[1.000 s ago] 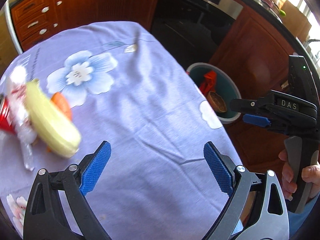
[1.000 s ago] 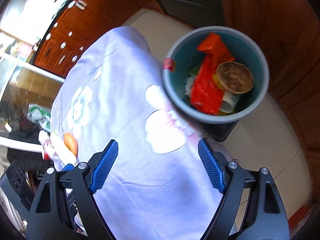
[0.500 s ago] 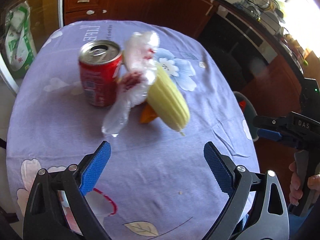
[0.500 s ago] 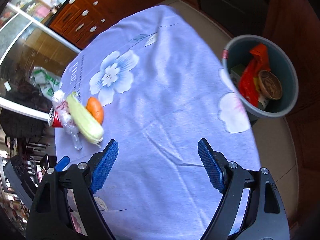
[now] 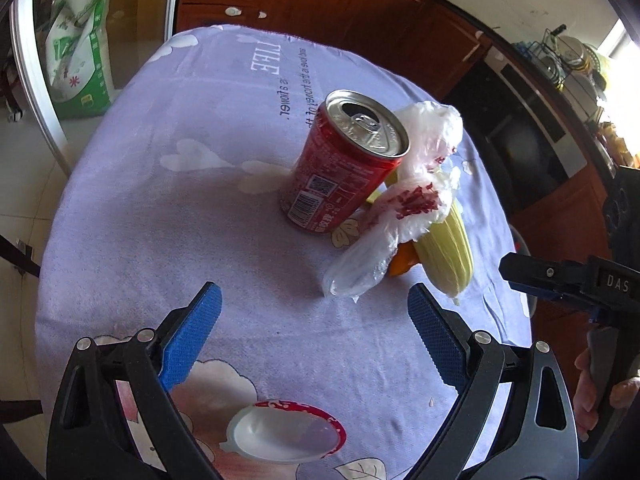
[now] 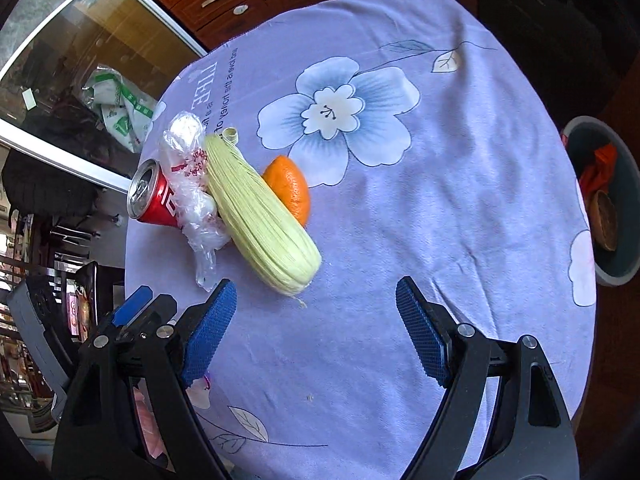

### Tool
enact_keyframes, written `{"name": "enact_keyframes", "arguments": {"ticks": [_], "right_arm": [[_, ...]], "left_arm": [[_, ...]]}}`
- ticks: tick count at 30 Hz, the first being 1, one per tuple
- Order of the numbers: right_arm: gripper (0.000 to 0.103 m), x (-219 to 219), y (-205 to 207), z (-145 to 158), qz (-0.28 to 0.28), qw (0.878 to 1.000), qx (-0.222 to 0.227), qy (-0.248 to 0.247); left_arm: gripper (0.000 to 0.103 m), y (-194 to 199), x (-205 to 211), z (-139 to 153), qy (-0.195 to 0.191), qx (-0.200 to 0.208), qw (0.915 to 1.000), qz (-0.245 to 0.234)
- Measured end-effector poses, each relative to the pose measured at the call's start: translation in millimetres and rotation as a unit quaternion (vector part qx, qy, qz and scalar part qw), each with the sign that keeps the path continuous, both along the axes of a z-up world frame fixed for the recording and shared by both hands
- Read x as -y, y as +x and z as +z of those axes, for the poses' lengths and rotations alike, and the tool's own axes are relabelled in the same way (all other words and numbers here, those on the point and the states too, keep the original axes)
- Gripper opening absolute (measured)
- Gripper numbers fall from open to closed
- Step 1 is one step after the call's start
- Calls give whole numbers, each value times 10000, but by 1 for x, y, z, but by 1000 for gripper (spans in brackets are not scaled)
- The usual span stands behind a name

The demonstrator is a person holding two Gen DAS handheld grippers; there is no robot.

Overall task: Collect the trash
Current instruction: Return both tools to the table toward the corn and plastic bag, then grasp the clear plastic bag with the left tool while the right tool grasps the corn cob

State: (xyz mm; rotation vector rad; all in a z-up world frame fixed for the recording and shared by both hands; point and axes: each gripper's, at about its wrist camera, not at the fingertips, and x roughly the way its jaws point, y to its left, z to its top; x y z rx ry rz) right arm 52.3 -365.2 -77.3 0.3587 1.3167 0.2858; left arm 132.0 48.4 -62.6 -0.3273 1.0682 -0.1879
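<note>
Red soda can [image 5: 344,164], its label unreadable, stands mid-frame on the lilac table [image 5: 168,208] touching a crumpled plastic bag [image 5: 416,196], beside corn [image 6: 260,212] and orange [image 6: 290,190]. Cloth reads "TILE". Left tongs [image 5: 316,332] and right tongs [image 6: 316,328], marked "DAS", gape empty.

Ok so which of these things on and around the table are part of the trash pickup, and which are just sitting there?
Trash job: red can, crumpled plastic wrapper, corn husk, orange peel, white lid, bin.

Just there: floral tablecloth, green-and-white bag, wooden cabinets, oven.
</note>
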Motion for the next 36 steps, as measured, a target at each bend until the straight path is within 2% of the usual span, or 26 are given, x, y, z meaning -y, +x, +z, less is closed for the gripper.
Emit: {"name": "enact_keyframes", "arguments": {"ticks": [10,18,19,20,23,25,36], "right_arm": [[78,-27,24,-12,216,9998,26,-13],[78,-48,36,-14,564,9968,480,-310],[70,-49,36,-15,615,9961,530,-357],[57,-50,36,-17,684,9955,539,-380],[38,-48,35,-22,788,9957,441,-203],[30,-41,32,-20,778,9957,482,-141],[14,29,28,-37,244,9993,226,-140]], "left_arm": [[94,3,-15,-13,115,-113,9999,18],[94,7,-6,-13,219,-147,9996,-62],[94,8,-4,-13,231,-148,9996,-75],[94,9,-1,-13,241,-140,9996,-96],[94,11,6,-14,265,-150,9995,-128],[94,13,11,-16,277,-166,9994,-156],[94,13,46,-16,505,-181,9977,-417]]}}
